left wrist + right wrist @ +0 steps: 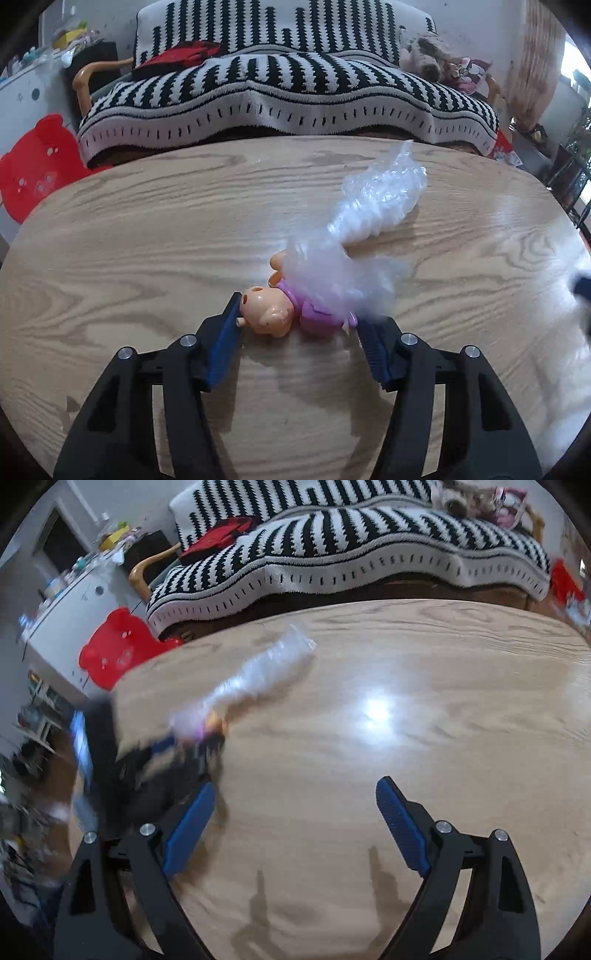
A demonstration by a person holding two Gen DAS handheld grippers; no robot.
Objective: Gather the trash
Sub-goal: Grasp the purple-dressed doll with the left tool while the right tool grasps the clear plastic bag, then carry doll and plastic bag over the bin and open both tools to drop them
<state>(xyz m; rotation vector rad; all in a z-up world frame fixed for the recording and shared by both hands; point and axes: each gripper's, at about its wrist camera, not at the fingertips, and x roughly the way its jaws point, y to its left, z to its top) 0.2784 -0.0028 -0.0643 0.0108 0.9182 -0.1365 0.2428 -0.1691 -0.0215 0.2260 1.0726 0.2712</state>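
Wood-grain counter (147, 240) before a striped sofa (288, 96). Left gripper (297, 314) brackets a small doll (288, 308) wrapped in clear bubble wrap (373, 206), fingers not visibly clamped (contact uncertain). Right gripper (295, 812) spread, empty. Judged step: grasping; next, closing squarely on the doll.

Left gripper (297, 314) hovering low over the table (147, 240), blue fingers (225, 339) spread wide on either side of a doll (291, 308) in a purple top, left pad touching its head. Doll lying on its side, half covered by bubble wrap (373, 206) trailing away toward the striped sofa (288, 85). Red stool (37, 166) showing at far left.
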